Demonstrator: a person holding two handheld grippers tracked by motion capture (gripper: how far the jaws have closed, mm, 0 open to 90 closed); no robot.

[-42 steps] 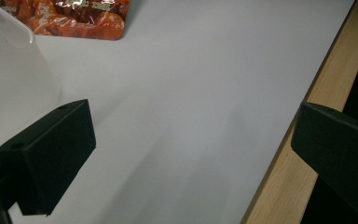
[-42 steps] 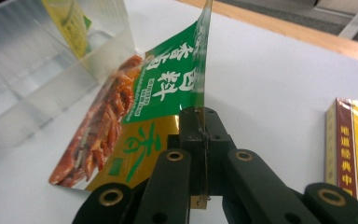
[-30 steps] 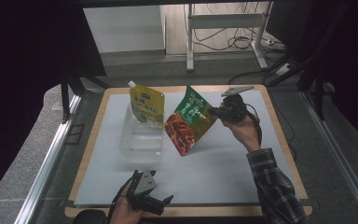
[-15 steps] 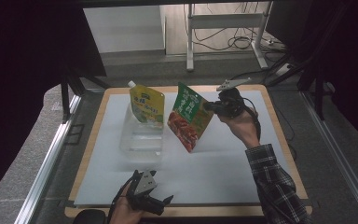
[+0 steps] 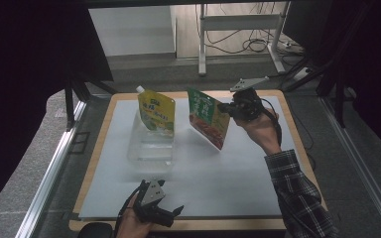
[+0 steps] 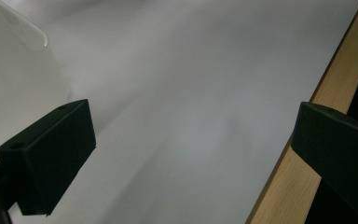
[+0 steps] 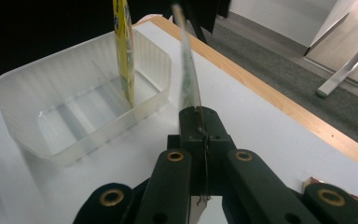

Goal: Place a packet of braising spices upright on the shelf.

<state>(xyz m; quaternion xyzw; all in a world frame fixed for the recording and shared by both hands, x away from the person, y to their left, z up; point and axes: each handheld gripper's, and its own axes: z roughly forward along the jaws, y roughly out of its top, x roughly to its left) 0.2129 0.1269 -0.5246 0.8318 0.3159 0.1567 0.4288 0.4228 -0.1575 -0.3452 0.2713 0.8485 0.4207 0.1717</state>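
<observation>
A wooden-edged table (image 5: 98, 148) carried a white sheet (image 5: 213, 183) over nearly its whole top. On the sheet, toward the far left corner, sat a clear plastic tray (image 5: 149, 151) with a yellow pouch (image 5: 157, 113) standing upright in its far end

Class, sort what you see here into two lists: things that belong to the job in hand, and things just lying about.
Part of the job:
- green and red pouch, clamped in the right gripper and held off the table
- clear plastic tub
- yellow pouch standing in the tub

Just lying about:
- left gripper, open and idle at the table's near edge
- cables on the floor
</observation>
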